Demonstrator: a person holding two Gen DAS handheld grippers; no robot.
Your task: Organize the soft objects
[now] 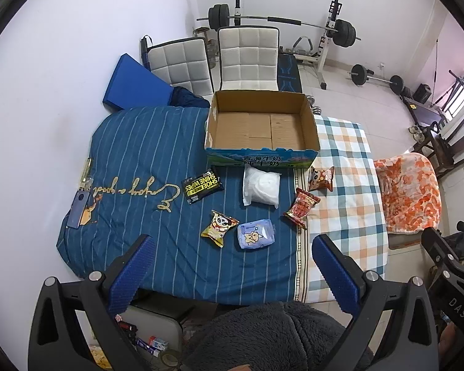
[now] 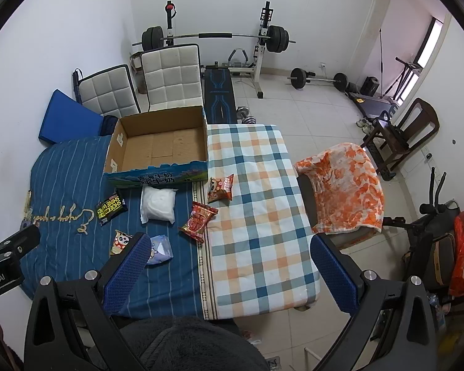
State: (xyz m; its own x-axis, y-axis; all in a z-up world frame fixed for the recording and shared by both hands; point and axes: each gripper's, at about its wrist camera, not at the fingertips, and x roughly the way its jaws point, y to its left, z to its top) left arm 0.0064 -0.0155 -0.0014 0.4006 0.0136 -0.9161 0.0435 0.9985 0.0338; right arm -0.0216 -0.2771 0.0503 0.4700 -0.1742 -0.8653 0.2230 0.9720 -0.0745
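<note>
Cardboard box [image 1: 262,125] sits empty, far ahead of both grippers, with six soft packets strewn short of it. Left gripper [image 1: 233,258], jaws wide and holding nothing, hangs nearest them: the blue tissue pack [image 1: 256,233] lies just ahead between its fingers, long axis crosswise. Right gripper [image 2: 229,258], equally wide and empty, has those packets off to its left, so I judge the left better placed.

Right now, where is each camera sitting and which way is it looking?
Left wrist: on the left tool, held high, looking down at the packets and cardboard box; its blue fingers and the right tool's edge show.
Right wrist: on the right tool, aimed further right, over the plaid cloth.
Both share the box, packets, chairs and barbell rack.
</note>
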